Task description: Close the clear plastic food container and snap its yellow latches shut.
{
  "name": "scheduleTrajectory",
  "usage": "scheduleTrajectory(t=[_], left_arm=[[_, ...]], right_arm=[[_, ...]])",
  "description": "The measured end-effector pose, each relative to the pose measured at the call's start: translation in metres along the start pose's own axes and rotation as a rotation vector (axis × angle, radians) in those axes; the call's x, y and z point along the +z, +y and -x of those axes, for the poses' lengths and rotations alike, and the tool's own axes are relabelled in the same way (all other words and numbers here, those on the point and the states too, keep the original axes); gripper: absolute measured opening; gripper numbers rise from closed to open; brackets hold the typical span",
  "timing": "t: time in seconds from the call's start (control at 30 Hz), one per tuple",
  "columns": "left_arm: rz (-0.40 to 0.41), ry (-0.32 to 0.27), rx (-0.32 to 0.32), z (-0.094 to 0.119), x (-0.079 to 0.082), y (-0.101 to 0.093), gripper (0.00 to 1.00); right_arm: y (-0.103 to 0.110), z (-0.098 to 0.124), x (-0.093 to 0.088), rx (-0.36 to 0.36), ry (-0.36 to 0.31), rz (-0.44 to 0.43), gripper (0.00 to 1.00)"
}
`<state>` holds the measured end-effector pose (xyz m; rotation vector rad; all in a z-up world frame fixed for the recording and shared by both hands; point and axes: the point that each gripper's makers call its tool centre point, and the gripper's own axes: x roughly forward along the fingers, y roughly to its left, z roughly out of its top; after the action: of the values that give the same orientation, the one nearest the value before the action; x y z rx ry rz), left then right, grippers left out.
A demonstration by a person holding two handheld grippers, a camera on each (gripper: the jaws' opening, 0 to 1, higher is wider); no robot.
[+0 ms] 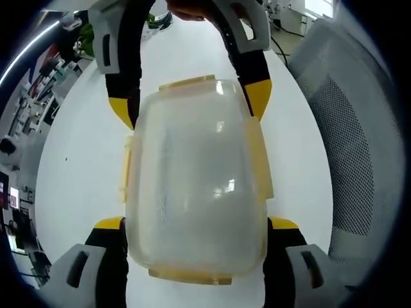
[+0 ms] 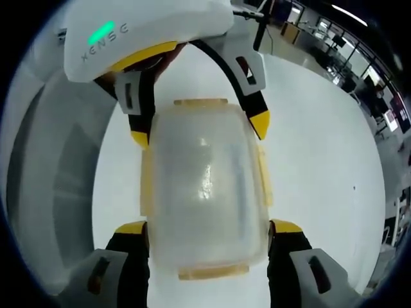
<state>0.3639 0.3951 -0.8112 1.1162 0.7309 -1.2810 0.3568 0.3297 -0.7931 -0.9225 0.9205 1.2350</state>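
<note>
Container: I see the clear plastic box (image 1: 196, 183) with its lid on, lying on the white table (image 1: 77, 173). It sits mid-frame in the left gripper view and likewise in the right gripper view (image 2: 204, 189).
Latches: yellow strips run along all four edges. In the left gripper view the near one (image 1: 189, 276) is at the bottom, the far one (image 1: 187, 82) at the top, and the side ones (image 1: 258, 163) lie flat against the walls. I cannot tell whether they are snapped.
Left gripper: my left gripper (image 1: 196, 224) has its yellow-tipped jaws spread wide, one on each side of the box's near end, right beside the walls. I cannot tell whether they press on it. In the right gripper view it (image 2: 200, 128) comes down from the top of the frame.
Right gripper: my right gripper (image 2: 204, 228) is also spread apart, straddling the opposite end of the box. In the left gripper view it (image 1: 192, 106) reaches in from the top, tips beside the far corners.
Surroundings: a grey mesh chair (image 1: 347, 147) stands at the right of the left gripper view.
</note>
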Motion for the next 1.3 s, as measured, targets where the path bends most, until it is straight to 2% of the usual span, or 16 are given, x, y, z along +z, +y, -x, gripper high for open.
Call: scheduleTrajectory(t=[0.67,1.3], left_arm=[[0.0,-0.018,0.0,-0.007,0.002,0.022,0.89],[-0.027,-0.001,0.012,-0.015,0.003,0.043,0.91]], right_arm=[[-0.022,-0.001,-0.003,0.001,-0.002,-0.002,0.76],[-0.043,-0.002,-0.006,0.001,-0.009,-0.015,0.76]])
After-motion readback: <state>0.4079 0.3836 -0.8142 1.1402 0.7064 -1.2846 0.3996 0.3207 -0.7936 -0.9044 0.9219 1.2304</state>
